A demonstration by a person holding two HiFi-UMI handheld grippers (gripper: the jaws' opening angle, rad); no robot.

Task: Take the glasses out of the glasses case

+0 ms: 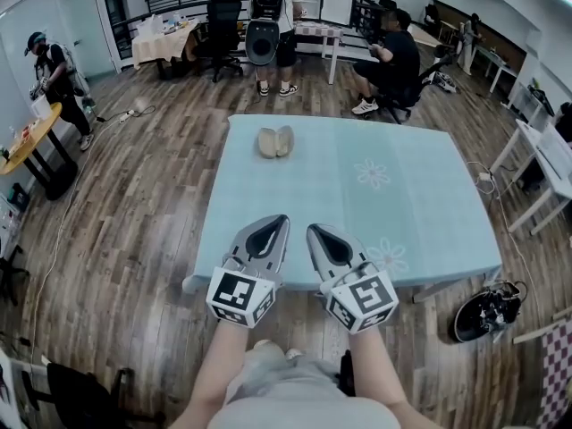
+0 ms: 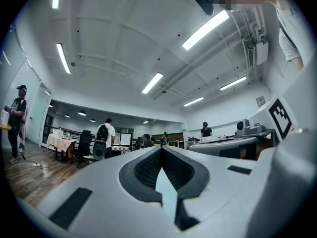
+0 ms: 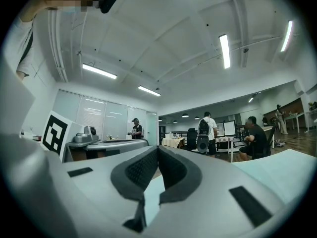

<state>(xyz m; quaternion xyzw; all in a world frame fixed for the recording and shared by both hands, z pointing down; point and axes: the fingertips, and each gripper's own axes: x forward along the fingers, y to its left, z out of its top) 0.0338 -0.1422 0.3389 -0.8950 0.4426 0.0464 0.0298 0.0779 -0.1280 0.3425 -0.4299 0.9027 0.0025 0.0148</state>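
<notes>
A beige glasses case [image 1: 275,141] lies on the far left part of the light blue tablecloth [image 1: 402,213]; it shows as two rounded halves side by side. No glasses can be made out at this distance. My left gripper [image 1: 275,223] and right gripper [image 1: 320,232] hover side by side over the table's near edge, well short of the case. Both are shut with nothing between the jaws. The left gripper view shows its jaws [image 2: 161,150] pressed together and tilted up toward the ceiling. The right gripper [image 3: 157,150] looks the same, with a strip of tablecloth [image 3: 282,170] at right.
Wooden floor surrounds the table. A black bag [image 1: 487,311] lies on the floor at the near right corner. White desks [image 1: 545,164] stand to the right, a round yellow table [image 1: 31,141] to the left. Several people and office chairs [image 1: 223,25] are beyond the far edge.
</notes>
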